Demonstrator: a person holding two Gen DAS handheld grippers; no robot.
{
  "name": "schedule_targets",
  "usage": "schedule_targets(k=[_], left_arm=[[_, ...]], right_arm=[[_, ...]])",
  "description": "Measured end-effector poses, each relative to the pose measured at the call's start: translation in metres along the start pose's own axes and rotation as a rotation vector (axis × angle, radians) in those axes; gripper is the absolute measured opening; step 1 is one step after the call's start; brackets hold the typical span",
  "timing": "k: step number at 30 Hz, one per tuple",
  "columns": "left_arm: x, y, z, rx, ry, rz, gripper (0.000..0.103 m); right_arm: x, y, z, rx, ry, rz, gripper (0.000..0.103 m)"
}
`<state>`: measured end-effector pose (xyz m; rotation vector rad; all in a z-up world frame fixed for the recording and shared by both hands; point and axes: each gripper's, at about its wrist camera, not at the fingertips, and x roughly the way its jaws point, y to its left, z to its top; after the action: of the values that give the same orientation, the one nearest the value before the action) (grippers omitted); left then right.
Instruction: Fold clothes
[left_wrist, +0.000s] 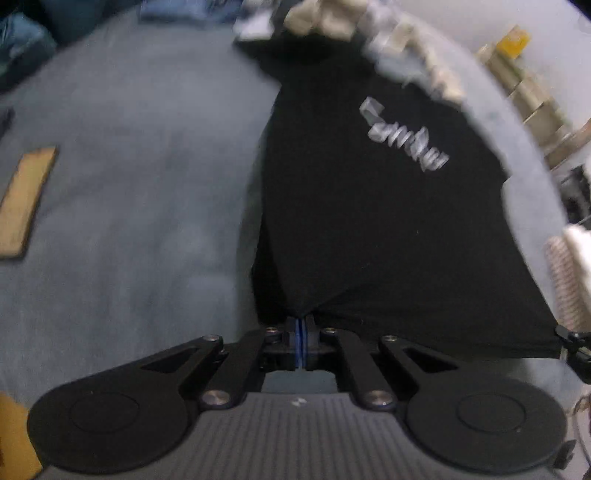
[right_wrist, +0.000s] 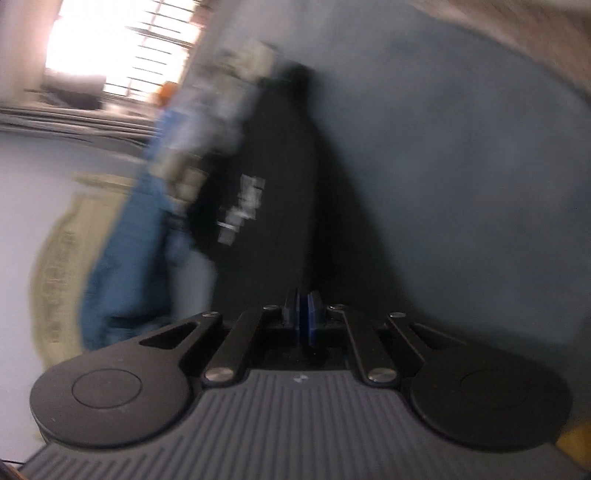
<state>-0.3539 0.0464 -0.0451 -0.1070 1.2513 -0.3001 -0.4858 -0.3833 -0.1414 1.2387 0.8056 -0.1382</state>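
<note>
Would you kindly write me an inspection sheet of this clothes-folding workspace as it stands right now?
Surface: grey-blue cloth-covered top, mostly bare.
Job's things: black T-shirt with white lettering, stretched out over the surface.
Clutter: pale pieces blurred at the far edge; tan flat board at one side.
Grippers: left gripper shut on the T-shirt edge; right gripper shut on dark cloth, apparently the same shirt.
Cables: nothing seen.
Surroundings: bright window; blue fabric hanging, blurred.
</note>
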Motion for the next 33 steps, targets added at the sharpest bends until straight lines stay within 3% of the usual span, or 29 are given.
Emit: schedule_targets(k=[2, 7, 9, 12, 15, 16, 19, 20, 23, 27, 30, 31, 33], left_arm=[[0.005, 0.001, 0.001, 0.015, 0.026, 0.009, 0.002], [-0.026, -0.006, -0.002, 0.108, 0.036, -0.018, 0.001], [-0.020, -0.008, -0.005, 0.143, 0.046, -0.016, 0.001], [0.000, -0.006, -0.014, 0.187, 0.081, 0.006, 0.002], [0.031, 0.002, -0.023, 0.228, 0.170, 0.044, 0.003], [0.042, 0.006, -0.026, 0.228, 0.204, 0.053, 0.004], [0.053, 0.012, -0.032, 0.226, 0.241, 0.062, 0.027], [0.051, 0.013, -0.032, 0.225, 0.232, 0.067, 0.033], [0.040, 0.016, -0.028, 0.207, 0.195, 0.058, 0.035], [0.033, 0.021, -0.013, 0.166, 0.116, 0.038, 0.049], [0.047, 0.023, -0.003, 0.150, 0.089, 0.032, 0.050], [0.054, 0.026, -0.001, 0.141, 0.084, 0.030, 0.050], [0.065, 0.032, 0.002, 0.114, 0.086, 0.014, 0.048]], right_arm=[[0.002, -0.008, -0.008, 0.005, 0.024, -0.036, 0.003], [-0.014, 0.008, -0.014, -0.040, 0.055, -0.052, 0.003], [-0.029, 0.011, -0.009, -0.062, 0.071, -0.078, 0.003], [-0.018, 0.011, -0.003, -0.130, 0.108, -0.149, 0.003], [0.000, 0.012, -0.003, -0.212, 0.156, -0.232, 0.007], [0.006, 0.012, -0.002, -0.231, 0.165, -0.244, 0.010], [0.021, 0.015, 0.000, -0.265, 0.171, -0.250, 0.044], [0.026, 0.016, 0.000, -0.274, 0.167, -0.248, 0.050], [0.037, 0.016, -0.001, -0.273, 0.178, -0.262, 0.052], [0.050, 0.013, -0.007, -0.275, 0.216, -0.271, 0.052], [0.058, 0.016, -0.014, -0.305, 0.219, -0.306, 0.051], [0.060, 0.017, -0.016, -0.315, 0.221, -0.317, 0.050], [0.061, 0.017, -0.017, -0.310, 0.208, -0.341, 0.038]])
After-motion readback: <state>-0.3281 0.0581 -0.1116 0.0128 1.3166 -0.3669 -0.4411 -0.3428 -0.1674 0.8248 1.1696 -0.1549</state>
